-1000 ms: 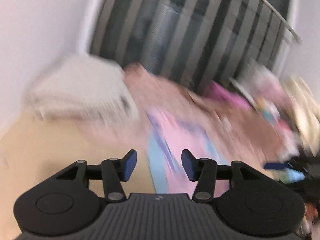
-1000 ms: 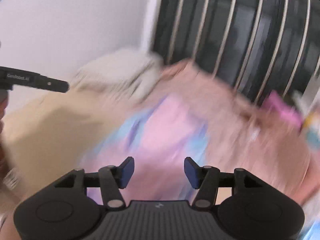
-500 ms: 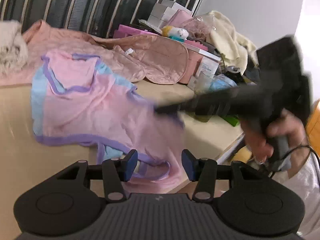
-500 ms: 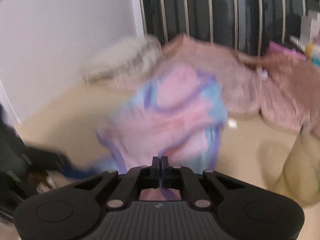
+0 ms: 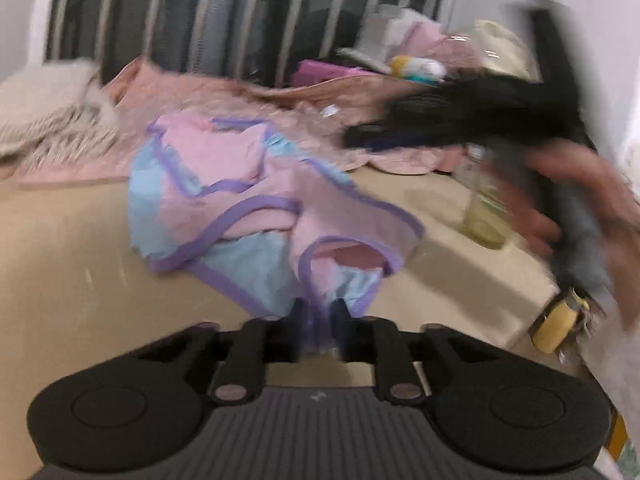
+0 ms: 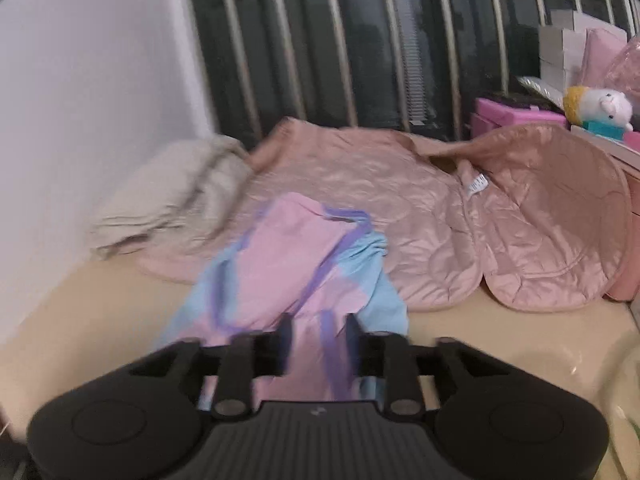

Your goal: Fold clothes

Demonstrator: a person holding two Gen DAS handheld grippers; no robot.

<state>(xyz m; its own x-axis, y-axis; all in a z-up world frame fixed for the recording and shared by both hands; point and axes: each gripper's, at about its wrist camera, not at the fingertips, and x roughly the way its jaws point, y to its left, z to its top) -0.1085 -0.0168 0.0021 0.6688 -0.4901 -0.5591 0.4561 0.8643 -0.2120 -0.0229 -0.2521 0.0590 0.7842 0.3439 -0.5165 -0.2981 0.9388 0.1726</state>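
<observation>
Right now my left gripper (image 5: 318,318) has just been closing, and its fingers stand close together with the purple-trimmed hem of the pink and blue garment (image 5: 256,216) between them; blur keeps me from telling whether the pads actually press the cloth. My right gripper (image 6: 318,340) has just been opening, its fingers standing partly apart with the garment's near edge and a purple band running between them, and I cannot tell whether they touch it.

Outward from there, the garment lies crumpled on the beige table (image 5: 60,280), reaching from the near edge toward the middle, its far end resting on a pink quilted blanket (image 6: 400,208) spread along the back edge. A folded grey-white cloth (image 6: 168,200) sits at the back left corner against the wall. In the left view, a person's hand (image 5: 560,200) holds the other gripper over the right edge, heavily blurred, above a yellowish jar (image 5: 484,216). A small plush toy (image 6: 600,110) sits on boxes at the back right.
</observation>
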